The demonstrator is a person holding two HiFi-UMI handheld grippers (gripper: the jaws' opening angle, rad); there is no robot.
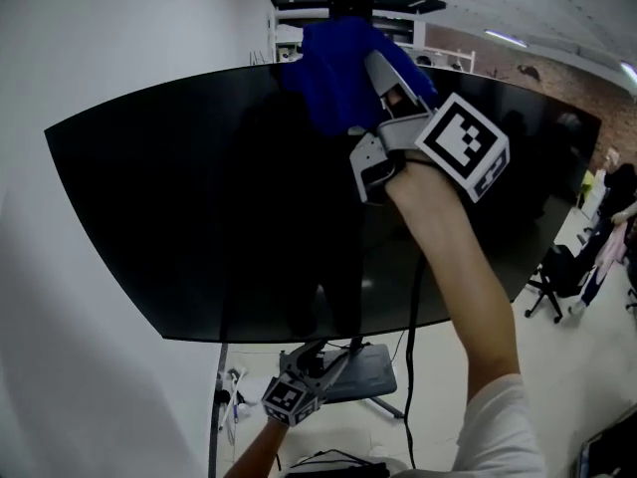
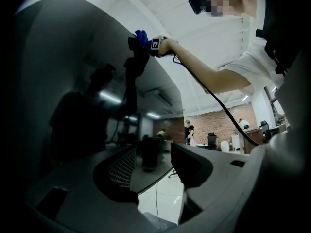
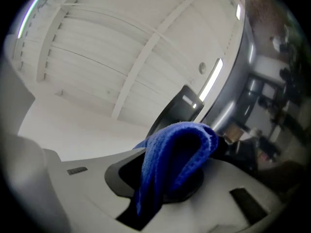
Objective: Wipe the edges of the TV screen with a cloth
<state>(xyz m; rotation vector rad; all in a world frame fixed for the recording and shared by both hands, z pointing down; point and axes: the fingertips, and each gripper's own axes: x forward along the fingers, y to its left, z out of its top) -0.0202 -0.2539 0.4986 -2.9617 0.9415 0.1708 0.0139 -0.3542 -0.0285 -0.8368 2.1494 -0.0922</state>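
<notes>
Right gripper: pinched the blue cloth against the TV screen's top edge, upper centre.
Left gripper: jaws spread, nothing between them, lower centre below the screen.

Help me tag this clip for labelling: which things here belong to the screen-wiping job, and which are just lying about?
In the job: blue cloth, held in the right gripper; TV screen, cloth at its top edge.
Just about: left gripper, open and empty; TV stand base; office chair.

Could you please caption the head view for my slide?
Right gripper holds blue cloth at top edge of black TV screen.
</notes>
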